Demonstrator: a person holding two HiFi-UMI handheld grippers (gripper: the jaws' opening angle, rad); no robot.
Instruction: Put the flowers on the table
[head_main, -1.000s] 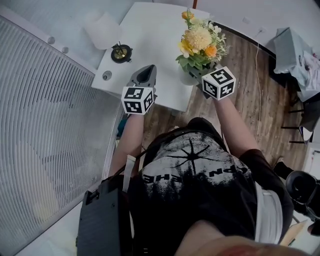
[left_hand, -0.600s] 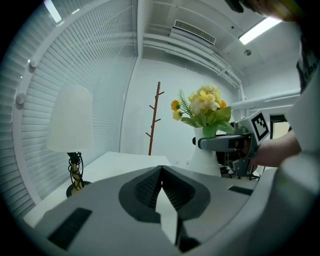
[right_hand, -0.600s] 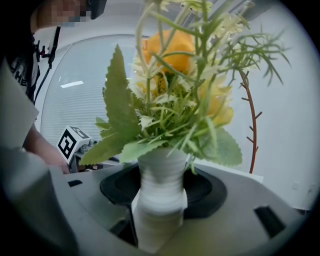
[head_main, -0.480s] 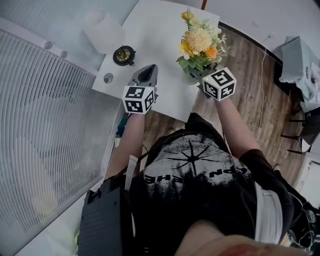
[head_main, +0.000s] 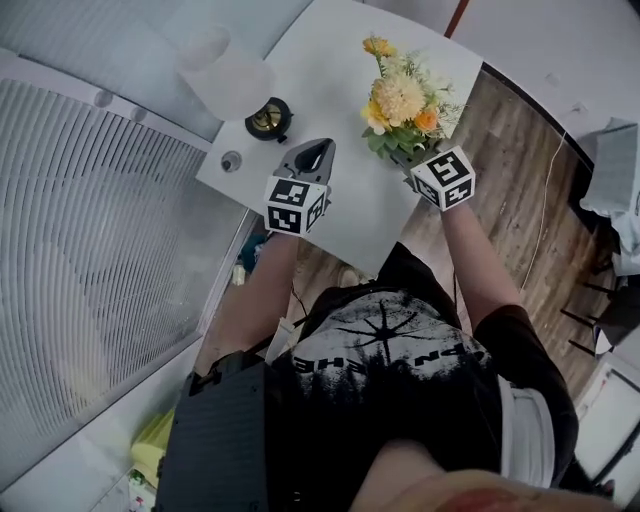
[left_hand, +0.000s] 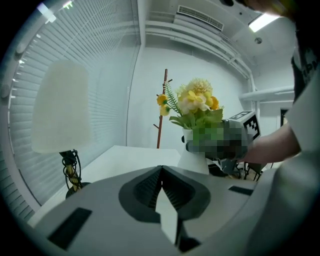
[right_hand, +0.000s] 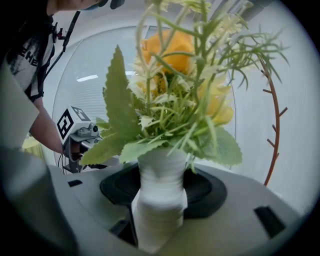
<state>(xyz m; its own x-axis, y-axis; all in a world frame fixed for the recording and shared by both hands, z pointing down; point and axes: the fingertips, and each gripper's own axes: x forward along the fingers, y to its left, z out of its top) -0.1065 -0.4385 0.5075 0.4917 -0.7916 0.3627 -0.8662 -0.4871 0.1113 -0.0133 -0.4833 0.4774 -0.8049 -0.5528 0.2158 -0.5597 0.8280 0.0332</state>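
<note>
A bunch of yellow, orange and cream flowers stands in a white ribbed vase. My right gripper is shut on the vase body, which fills the gap between its jaws. It holds the vase upright over the near right part of the white table. The vase foot is hidden, so I cannot tell whether it touches the tabletop. My left gripper is shut and empty, low over the table's near edge, left of the flowers; its jaws meet.
A lamp with a white shade and dark round base stands on the table's left side, with a small round disc near it. White blinds fill the left. A wooden coat stand rises beyond the table. Wood floor lies right.
The head view has shifted, so the table sits higher and further right. Both grippers reach slightly farther over the table. The right gripper still holds the vase.
</note>
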